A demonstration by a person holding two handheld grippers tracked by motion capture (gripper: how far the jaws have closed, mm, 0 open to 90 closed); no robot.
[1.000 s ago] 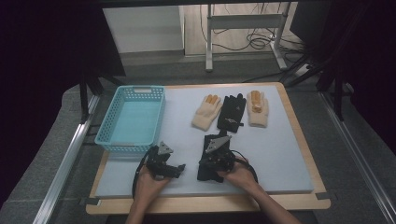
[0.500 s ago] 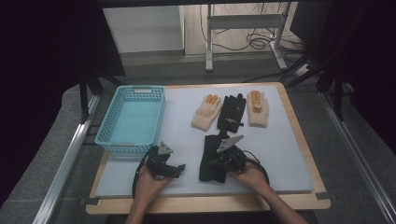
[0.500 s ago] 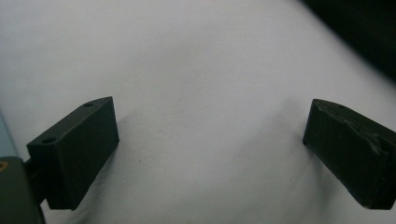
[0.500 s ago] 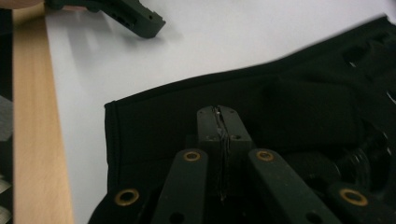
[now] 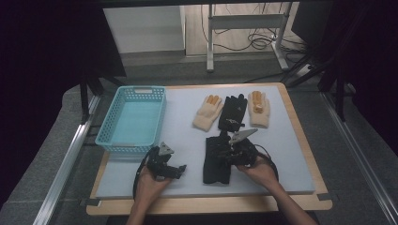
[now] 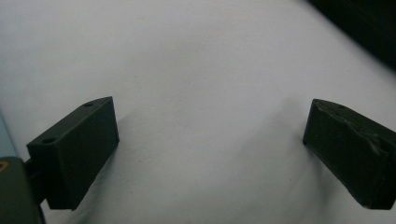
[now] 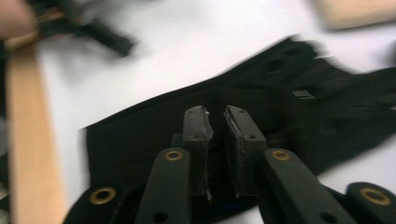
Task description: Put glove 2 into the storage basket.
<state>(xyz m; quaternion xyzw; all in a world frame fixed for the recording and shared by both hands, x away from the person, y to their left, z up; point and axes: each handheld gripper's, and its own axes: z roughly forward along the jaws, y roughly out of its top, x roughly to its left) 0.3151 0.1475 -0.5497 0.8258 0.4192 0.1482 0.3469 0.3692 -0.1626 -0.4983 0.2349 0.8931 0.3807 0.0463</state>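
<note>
Pale grey matting point(image 5: 286, 154) covers a wooden-edged table point(image 5: 300, 202), and on it, toward the near side and right of centre, lies a black glove point(image 5: 217, 159), the thing under the right gripper. Its long axis runs from the near edge toward the far edge in the high view, with the straight cuff end nearest the person; the far end is partly hidden by the gripper, so the fingers are hard to make out there. In the right gripper view the same glove point(image 7: 261, 107) stretches from lower left to upper right, flat on the mat. The right gripper point(image 5: 234, 151) sits over the glove's far right part, and its jaws have just been opening: a narrow slit shows between them, the pads stand just above the black fabric, and nothing is pinched between them. The left gripper point(image 5: 174, 169) rests on bare matting to the left of the glove, well apart from it, jaws spread wide with nothing between. Farther away lie three more gloves side by side, a cream glove point(image 5: 208, 112), a second black glove point(image 5: 233, 112) and another cream glove point(image 5: 259, 108), fingers pointing away. A light blue basket point(image 5: 109, 131) stands at the left edge.
</note>
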